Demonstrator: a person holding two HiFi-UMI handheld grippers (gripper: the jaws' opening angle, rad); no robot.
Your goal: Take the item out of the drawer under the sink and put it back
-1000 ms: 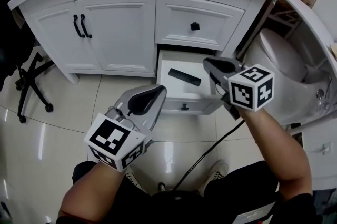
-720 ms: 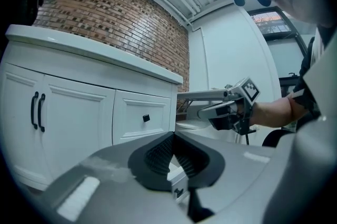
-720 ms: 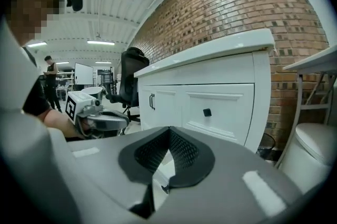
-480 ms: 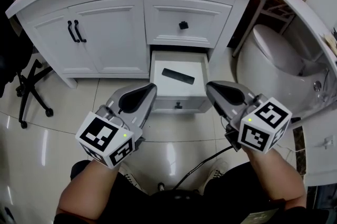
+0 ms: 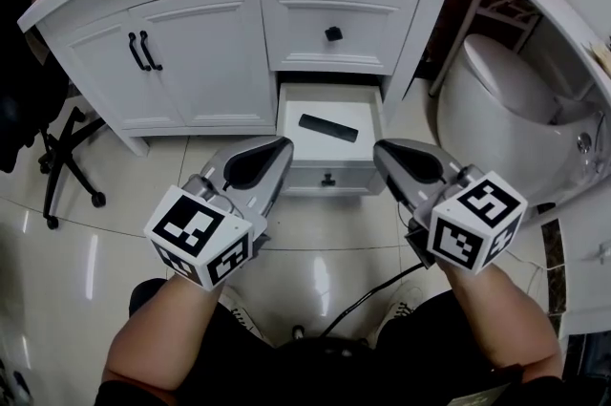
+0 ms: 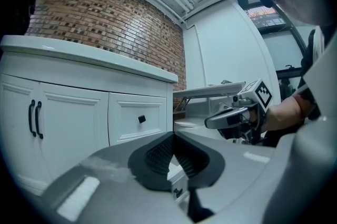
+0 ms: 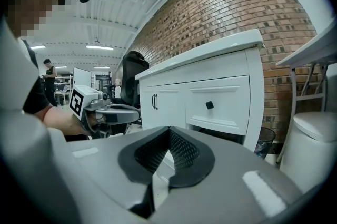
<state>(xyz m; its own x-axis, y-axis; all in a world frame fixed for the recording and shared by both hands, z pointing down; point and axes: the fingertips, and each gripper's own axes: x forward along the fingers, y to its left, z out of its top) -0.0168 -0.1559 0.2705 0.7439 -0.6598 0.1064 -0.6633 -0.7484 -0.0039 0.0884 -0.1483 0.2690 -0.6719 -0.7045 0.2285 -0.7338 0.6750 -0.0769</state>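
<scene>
Only the head view shows the black item (image 5: 328,127) inside the drawer (image 5: 310,149).

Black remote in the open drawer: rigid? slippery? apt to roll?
The black remote looks slim and straight-edged, so probably rigid and light. It lies flat on the drawer floor, so unlikely to roll or tip. On that smooth white bottom it may slide if nudged rather than pinched.
</scene>
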